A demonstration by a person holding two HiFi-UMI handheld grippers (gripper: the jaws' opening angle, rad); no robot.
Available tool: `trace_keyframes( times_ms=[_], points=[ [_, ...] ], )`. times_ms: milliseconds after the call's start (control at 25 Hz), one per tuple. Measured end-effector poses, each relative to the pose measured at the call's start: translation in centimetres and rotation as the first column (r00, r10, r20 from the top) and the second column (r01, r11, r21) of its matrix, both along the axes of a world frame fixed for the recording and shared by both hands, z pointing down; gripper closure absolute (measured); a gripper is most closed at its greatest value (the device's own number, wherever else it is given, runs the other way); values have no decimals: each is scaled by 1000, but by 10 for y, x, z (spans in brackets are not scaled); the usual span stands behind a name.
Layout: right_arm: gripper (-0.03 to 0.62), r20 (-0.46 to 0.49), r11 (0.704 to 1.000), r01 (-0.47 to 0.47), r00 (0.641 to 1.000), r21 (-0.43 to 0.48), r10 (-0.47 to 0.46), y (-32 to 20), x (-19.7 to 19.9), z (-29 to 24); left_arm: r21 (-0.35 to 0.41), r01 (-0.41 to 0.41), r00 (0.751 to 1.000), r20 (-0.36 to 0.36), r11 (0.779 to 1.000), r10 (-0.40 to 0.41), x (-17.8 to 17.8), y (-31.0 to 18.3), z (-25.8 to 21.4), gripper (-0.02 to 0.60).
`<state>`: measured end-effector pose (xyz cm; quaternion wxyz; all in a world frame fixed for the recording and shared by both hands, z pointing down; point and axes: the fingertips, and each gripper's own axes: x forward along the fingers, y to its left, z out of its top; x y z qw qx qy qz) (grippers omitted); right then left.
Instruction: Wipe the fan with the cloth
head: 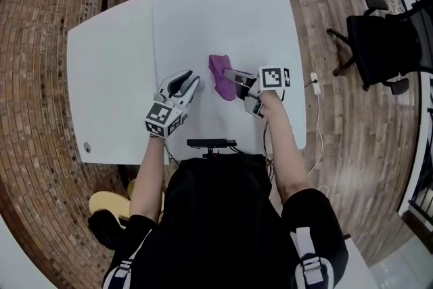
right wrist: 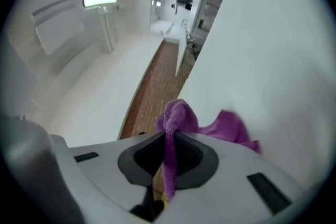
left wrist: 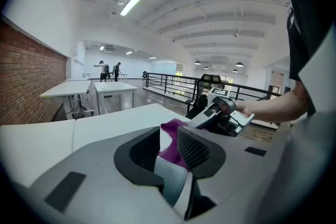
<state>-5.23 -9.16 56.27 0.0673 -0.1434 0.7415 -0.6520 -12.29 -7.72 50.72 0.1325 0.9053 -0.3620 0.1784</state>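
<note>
Clamping the purple cloth (head: 220, 82) in the right gripper (head: 232, 76), just beside the left gripper (head: 191, 83), itself closed round a pale rounded object (left wrist: 173, 182).

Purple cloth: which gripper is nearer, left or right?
Right. The right gripper has its fingers shut on one end of the purple cloth. The left gripper, gripping a white object, sits to the cloth's left, with bare table between them.

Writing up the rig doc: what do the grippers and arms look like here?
The left gripper and right gripper are grey-white shells with black gridded pads and a black-and-white marker cube each. The forearms are bare; the person wears a black top.
</note>
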Motion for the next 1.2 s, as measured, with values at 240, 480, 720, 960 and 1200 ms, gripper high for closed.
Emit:
trace_keyframes(
  times_ms=[240,480,720,960,1200],
  points=[
    [559,-697,986,-139,699,89,162,-15,161,112,4,-4,1000,14,1000,4,-3,0,-1,469],
    [495,-815,944,177,563,280,136,-13,83,90,11,-8,1000,22,1000,8,-4,-1,-2,469],
    [238,-505,940,42,851,338,143,1,38,35,13,-9,999,32,1000,8,4,0,0,470],
    [240,-711,981,111,703,157,35,-29,126,113,8,3,999,52,1000,-3,-1,-2,-5,469],
    [421,-566,971,238,802,8,-192,-1,67,95,40,-5,999,46,999,4,-1,0,4,470]
  ],
)
